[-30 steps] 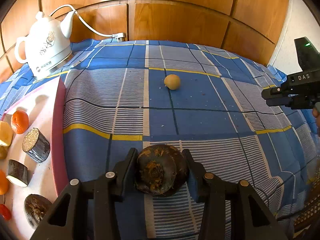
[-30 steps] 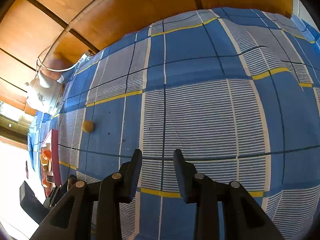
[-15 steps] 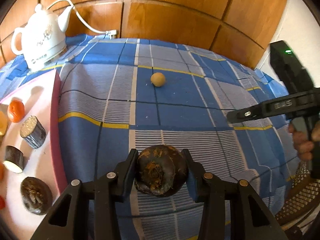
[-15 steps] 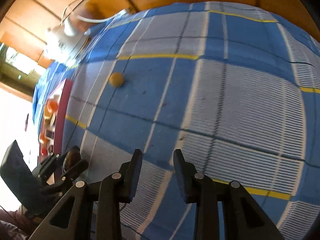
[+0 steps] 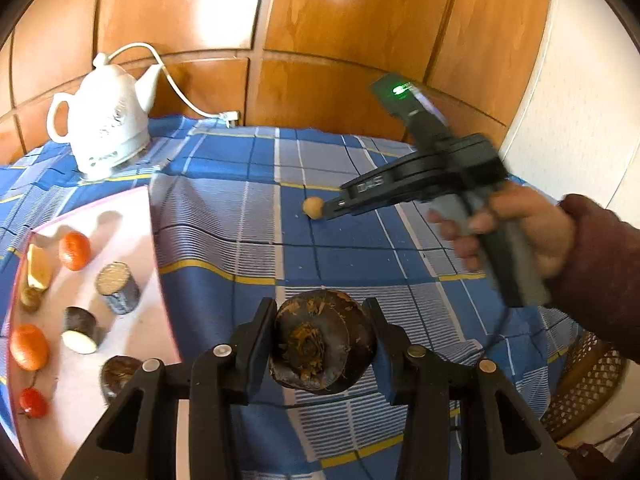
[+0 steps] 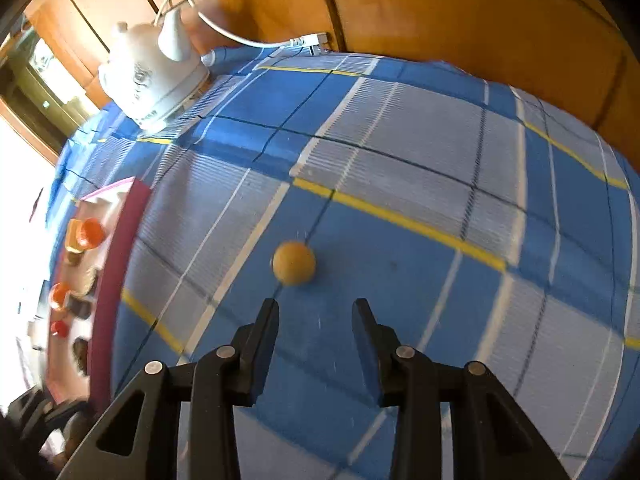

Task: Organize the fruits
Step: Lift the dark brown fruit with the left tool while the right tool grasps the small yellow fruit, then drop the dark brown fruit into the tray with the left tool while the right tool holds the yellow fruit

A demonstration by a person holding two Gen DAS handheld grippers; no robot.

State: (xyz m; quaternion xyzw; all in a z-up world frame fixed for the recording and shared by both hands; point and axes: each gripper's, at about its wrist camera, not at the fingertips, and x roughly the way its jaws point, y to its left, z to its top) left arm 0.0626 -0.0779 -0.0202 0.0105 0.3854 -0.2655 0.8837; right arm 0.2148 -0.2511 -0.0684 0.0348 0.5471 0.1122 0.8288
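Observation:
My left gripper (image 5: 320, 336) is shut on a dark brown round fruit (image 5: 322, 340), held above the checked cloth just right of the white tray (image 5: 132, 216). The tray holds orange fruits (image 5: 74, 250), dark cut pieces (image 5: 118, 288) and a small red tomato (image 5: 32, 402). A small yellow-tan round fruit (image 6: 294, 262) lies alone on the blue cloth. My right gripper (image 6: 316, 314) hovers just short of it, jaws opening with nothing between them. In the left wrist view the right gripper's tip (image 5: 332, 208) reaches the yellow fruit (image 5: 313, 207), held by a hand (image 5: 520, 232).
A white electric kettle (image 5: 108, 140) with a cord (image 5: 180, 96) stands at the back left by the wooden panel wall (image 5: 320, 40). A wicker basket (image 5: 588, 384) sits beyond the table's right edge. The blue checked cloth (image 6: 440, 160) covers the whole table.
The right gripper swept left across the cloth and rolled, coming up to the yellow fruit with its jaws parting. The left gripper rose with the dark fruit, bringing more of the tray into view.

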